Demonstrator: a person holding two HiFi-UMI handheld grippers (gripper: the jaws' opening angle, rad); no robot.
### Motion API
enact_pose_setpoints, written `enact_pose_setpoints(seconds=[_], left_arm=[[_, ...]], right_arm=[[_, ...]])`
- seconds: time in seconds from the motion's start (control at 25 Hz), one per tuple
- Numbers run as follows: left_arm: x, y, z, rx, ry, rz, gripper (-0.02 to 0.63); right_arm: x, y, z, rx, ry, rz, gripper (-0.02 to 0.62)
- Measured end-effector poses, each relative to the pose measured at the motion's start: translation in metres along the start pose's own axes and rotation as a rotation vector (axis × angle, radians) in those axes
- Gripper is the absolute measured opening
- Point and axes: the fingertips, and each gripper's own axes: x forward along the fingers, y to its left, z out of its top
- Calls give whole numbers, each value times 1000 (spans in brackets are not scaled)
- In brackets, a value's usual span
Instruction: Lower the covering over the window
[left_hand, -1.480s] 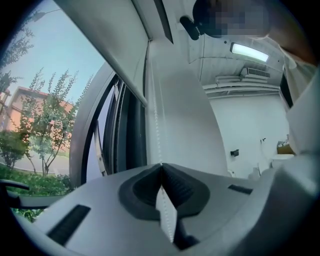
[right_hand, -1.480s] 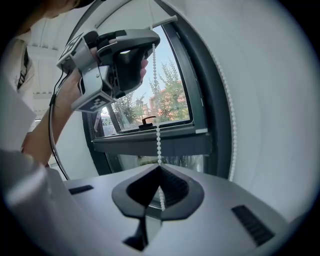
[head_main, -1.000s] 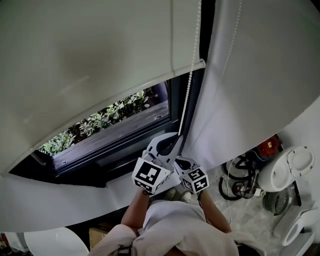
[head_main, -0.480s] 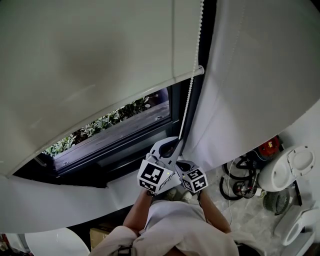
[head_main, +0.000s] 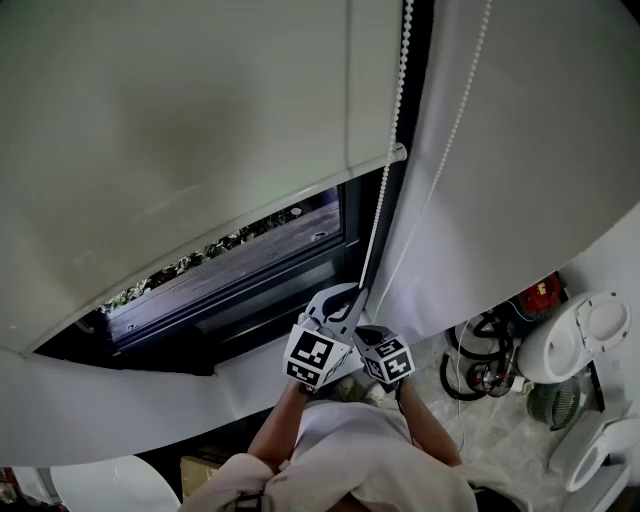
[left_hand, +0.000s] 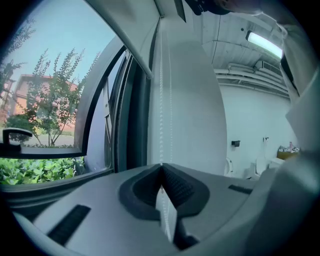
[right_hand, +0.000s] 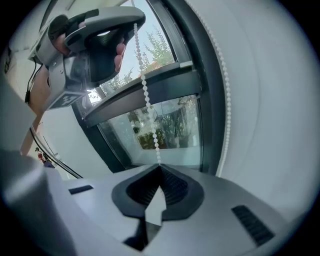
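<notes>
Dark-framed window shows shrubs outside; blind covers its upper part, bottom rail lying across the frame. Bead chain runs upright at the right edge, left gripper and right gripper both clamped on it, left higher

The blind and the bead chain run off the head view's top edge. The blind hides the upper window.
</notes>
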Motion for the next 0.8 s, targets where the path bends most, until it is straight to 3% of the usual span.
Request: enact_pose_setpoints(seconds=[0.44, 0.72, 0.8], left_arm=[[5, -1, -49, -7, 89, 1, 14], [8, -5, -76, -19, 124, -4, 14], [7, -8, -83, -16, 151, -11, 14]], right_arm=[[4, -4, -24, -3, 60, -16, -3], [-22, 0, 12, -99, -44, -55, 6], [-38, 4, 33, -118, -103, -64, 42]])
